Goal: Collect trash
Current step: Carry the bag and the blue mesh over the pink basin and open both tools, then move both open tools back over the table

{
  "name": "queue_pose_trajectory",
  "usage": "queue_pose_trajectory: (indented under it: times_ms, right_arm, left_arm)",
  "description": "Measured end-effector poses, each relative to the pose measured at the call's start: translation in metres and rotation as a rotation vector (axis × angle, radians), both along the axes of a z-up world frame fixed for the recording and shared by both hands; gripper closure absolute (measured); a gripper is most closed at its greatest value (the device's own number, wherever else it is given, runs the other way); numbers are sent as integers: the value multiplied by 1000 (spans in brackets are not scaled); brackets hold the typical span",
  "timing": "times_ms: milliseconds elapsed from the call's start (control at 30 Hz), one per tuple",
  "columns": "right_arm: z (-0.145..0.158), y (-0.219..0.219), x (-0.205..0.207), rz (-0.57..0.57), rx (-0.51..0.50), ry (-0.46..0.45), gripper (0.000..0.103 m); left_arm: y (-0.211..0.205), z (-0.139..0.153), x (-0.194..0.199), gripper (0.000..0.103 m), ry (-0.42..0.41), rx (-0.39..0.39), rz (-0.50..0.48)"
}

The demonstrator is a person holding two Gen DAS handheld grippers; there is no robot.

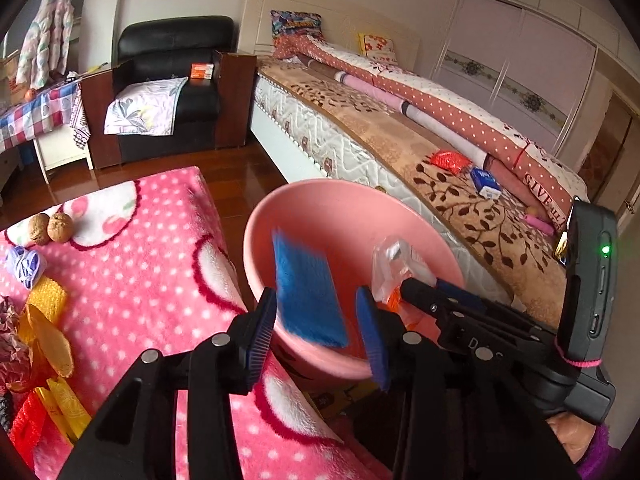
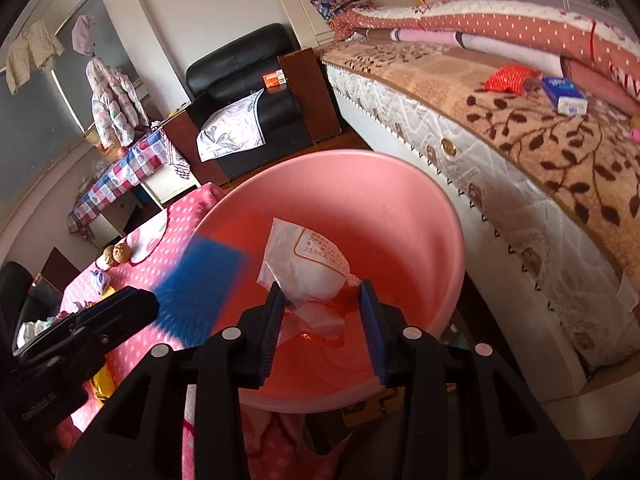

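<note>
Room: bedroom, where we work over a pink dotted blanket [image 1: 132, 248] beside a bed [image 1: 400, 136], a pink basin [image 1: 352, 216] standing at the blanket's edge.
Step in hand: dropping trash into the basin, we judge; a blurred blue packet [image 1: 308, 292] hangs just ahead of our left gripper [image 1: 316, 320] over the basin's mouth, apparently let go.
Left claw: jaws parted and clear of the packet, holding nothing.
Right claw: our right gripper [image 2: 320, 320] has a crumpled clear wrapper [image 2: 308, 268] between its half-open jaws; we cannot tell whether the pads press on it.
Pose: both grippers tilt steeply down, side by side over the basin.
Next move: we would part the right jaws fully, then go back for the yellow and red scraps [image 1: 48, 328] at the blanket's near-left edge.
</note>
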State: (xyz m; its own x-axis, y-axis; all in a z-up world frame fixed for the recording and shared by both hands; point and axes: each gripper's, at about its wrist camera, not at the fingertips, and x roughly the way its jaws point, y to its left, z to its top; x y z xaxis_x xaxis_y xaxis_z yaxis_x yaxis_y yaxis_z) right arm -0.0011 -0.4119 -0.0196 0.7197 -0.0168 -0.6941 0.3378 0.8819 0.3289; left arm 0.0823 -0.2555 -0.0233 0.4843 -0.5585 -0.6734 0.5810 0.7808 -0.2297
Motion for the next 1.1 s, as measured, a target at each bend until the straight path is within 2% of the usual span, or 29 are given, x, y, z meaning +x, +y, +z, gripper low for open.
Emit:
queue_pose_trajectory:
  times_ms: [133,300,633,900,1100]
  right_arm:
    - [-4,-1,0,8,33,6,62]
    - [-1,3,-1,16,26,-1,53]
    - [15,13,-4,25,-28,-23,52]
    - [36,48,-11,85,-111,-80,52]
    - [44,86,-15,185,-118,-119,53]
  left_arm:
    - [5,3,-1,62,-4,-10,10]
    - [12,8,-5,62,-17,-12,24]
    - [32,22,-18,61,-65,-19,49]
    - [62,29,-24,61,-76,-12,114]
    - [98,33,-31,61,-85,-15,180]
